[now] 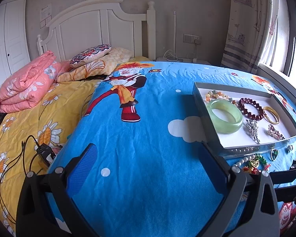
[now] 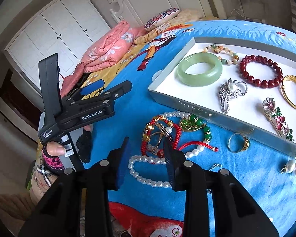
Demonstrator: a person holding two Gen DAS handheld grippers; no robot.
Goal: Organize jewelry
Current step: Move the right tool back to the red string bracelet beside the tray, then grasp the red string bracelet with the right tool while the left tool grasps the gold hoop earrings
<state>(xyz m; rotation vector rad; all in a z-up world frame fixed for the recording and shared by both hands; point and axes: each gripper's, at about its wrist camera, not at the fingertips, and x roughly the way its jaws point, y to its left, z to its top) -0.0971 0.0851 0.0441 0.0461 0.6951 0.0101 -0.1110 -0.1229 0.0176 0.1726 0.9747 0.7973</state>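
Jaws narrowly parted, the right gripper hovers over the pearl necklace beside the tray's near edge; left gripper wide open over bare blanket.

A tray lies on a bedspread, which covers the bed; in the right wrist view the tray holds a bangle at its left, a string of mixed beads behind it, a beaded bracelet to the right, a hinged bangle at the far right, a brooch in front of the bangle, and a flower clip right of the brooch. In front of the tray, on the bedspread, lies a heap: a pearl necklace, a cord bracelet, a pendant; a ring lies to the right; a pearl earring further right. A folded quilt and pillows lie at the head of the bed.
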